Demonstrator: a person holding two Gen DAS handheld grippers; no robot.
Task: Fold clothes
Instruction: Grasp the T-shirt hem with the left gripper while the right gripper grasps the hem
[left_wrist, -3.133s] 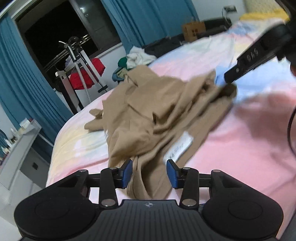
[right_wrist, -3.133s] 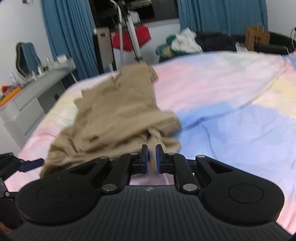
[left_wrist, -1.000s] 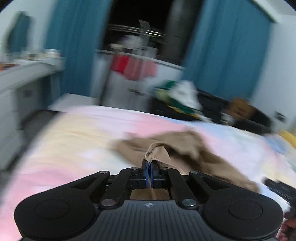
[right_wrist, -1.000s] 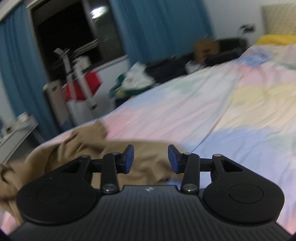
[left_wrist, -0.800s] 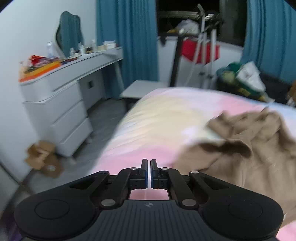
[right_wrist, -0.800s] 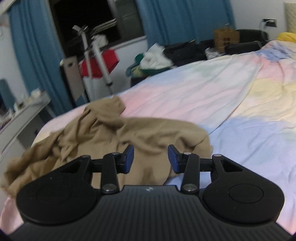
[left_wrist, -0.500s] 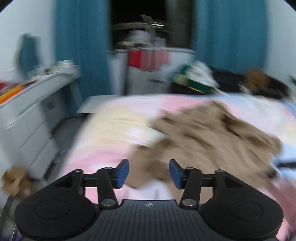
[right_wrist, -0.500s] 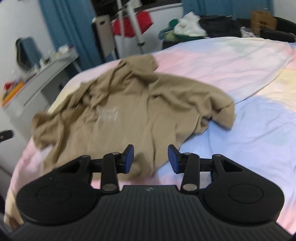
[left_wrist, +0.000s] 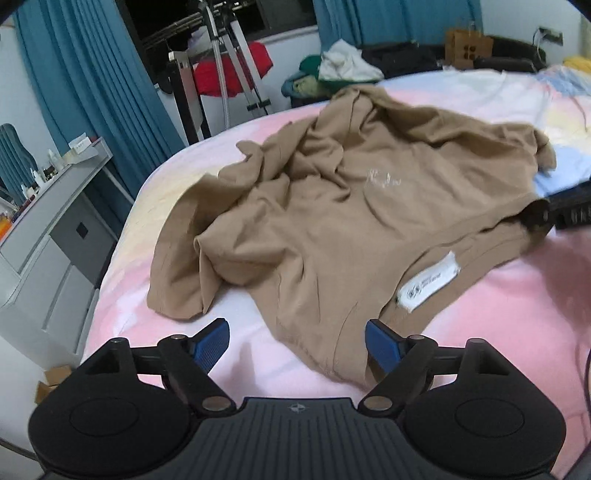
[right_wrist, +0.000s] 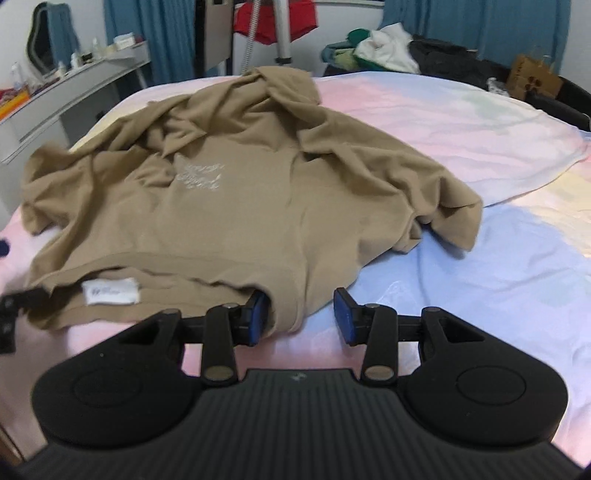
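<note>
The tan shirt (left_wrist: 354, 206) lies crumpled, printed side up, across the middle of the bed (left_wrist: 517, 314), hem toward the lower frame. We're at the spreading-out stage, I'd say. The left hand-held gripper (left_wrist: 295, 341) has just been opening; its jaws stand spread over the hem corner, pinching nothing. The right hand-held gripper (right_wrist: 299, 317) is parted too, hem cloth between the pads, not squeezed. Next: clamp both corners and pull flat. The bunched sleeve (left_wrist: 184, 284) at left and the white care label (right_wrist: 110, 291) need tidying; the drying rack (left_wrist: 229, 66) at upper left stands clear.
</note>
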